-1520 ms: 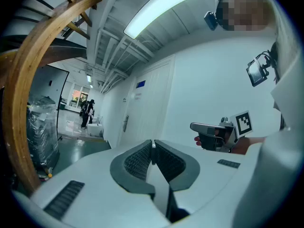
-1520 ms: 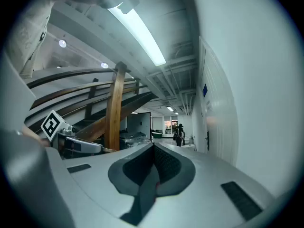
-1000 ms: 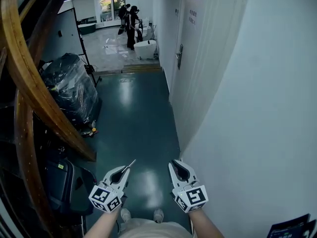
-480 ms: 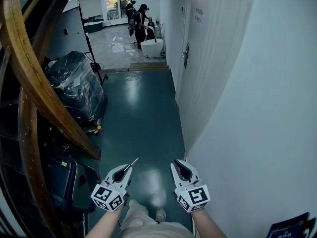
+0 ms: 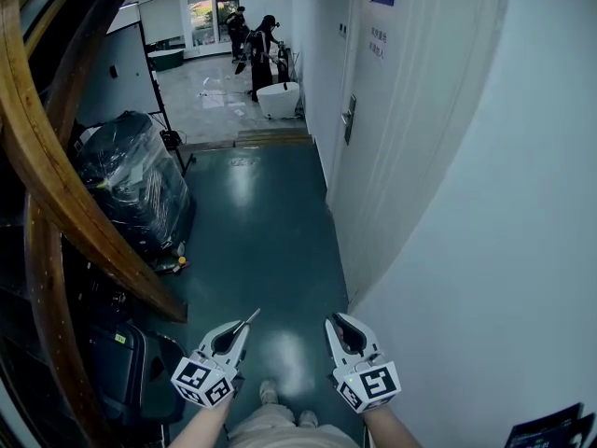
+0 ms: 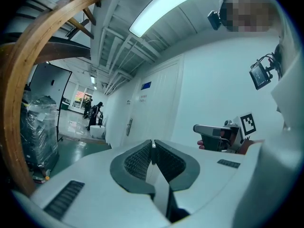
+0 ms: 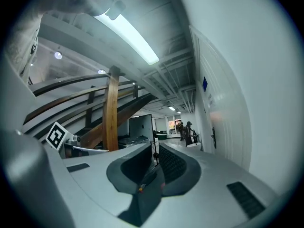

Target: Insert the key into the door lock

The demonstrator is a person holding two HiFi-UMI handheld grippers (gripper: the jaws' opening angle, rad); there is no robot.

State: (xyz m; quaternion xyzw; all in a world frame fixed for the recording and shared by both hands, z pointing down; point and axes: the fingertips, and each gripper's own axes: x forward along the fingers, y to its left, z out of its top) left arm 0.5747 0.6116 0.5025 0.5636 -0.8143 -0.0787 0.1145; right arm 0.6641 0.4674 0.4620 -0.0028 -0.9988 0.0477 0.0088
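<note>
The left gripper (image 5: 237, 329) is clamped on a thin silver metal key (image 5: 248, 319), whose blade sticks out past the jaw tips and slants ahead and to the right; the left gripper view shows the pads pressed on its narrow edge (image 6: 151, 152). Beside it to the right, apart from it, the right gripper (image 5: 335, 321) has its jaws drawn together with nothing between them. Both hang above a glossy dark-green floor (image 5: 266, 222). The dark metal lock plate with its handle (image 5: 349, 118) sits on a white door (image 5: 373, 147) well ahead and to the right. A curved brown wooden beam (image 5: 65, 194) rises left of the left gripper.
</note>
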